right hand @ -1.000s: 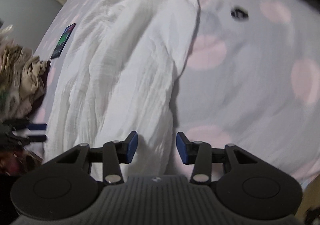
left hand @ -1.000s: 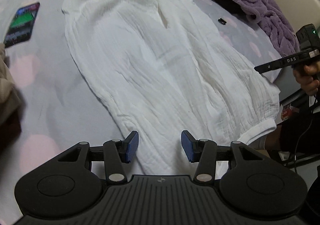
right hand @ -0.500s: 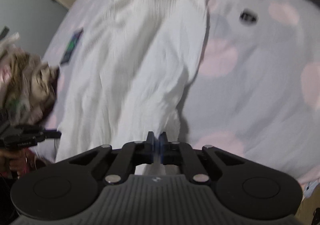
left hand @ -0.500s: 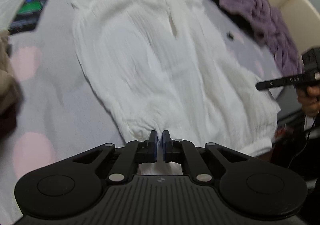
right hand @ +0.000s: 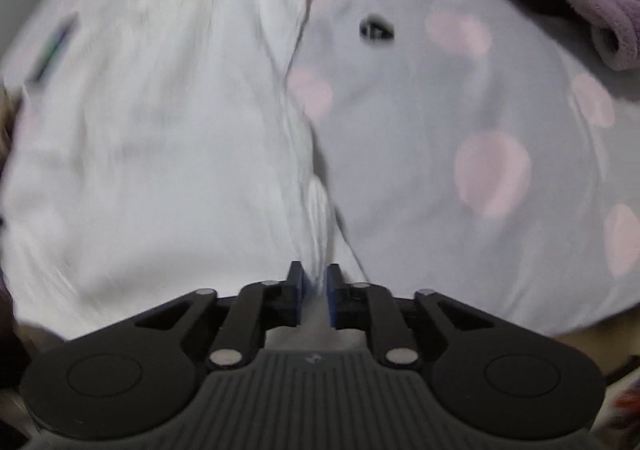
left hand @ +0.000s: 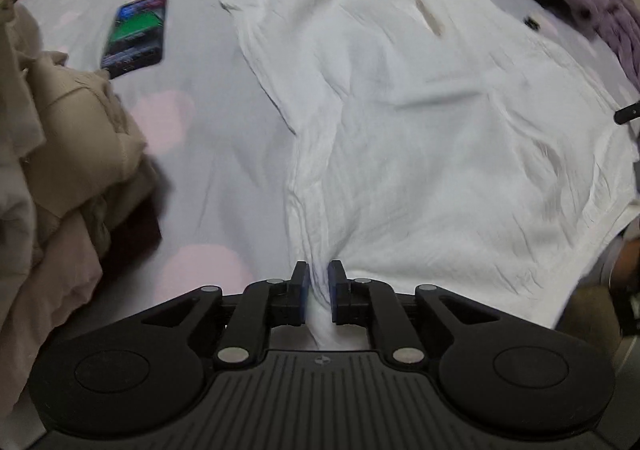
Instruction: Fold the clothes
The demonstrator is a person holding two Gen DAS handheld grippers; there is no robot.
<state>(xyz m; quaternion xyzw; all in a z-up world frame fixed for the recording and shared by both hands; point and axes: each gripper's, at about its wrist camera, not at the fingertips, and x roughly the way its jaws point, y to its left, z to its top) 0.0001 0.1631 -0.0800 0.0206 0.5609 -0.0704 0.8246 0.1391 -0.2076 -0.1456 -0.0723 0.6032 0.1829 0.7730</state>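
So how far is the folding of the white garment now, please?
Done: the white garment lies spread on the dotted sheet. In hand: the left claw and the right claw each pinch a near corner of its hem, though their jaws are opening slightly. Left: no fold shows yet, and the beige clothes wait untouched.

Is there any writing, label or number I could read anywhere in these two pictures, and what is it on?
None can be read.
phone: coloured screen on the bed, its print too small and blurred.
left gripper and right gripper: only a small round mark on each body, no words.
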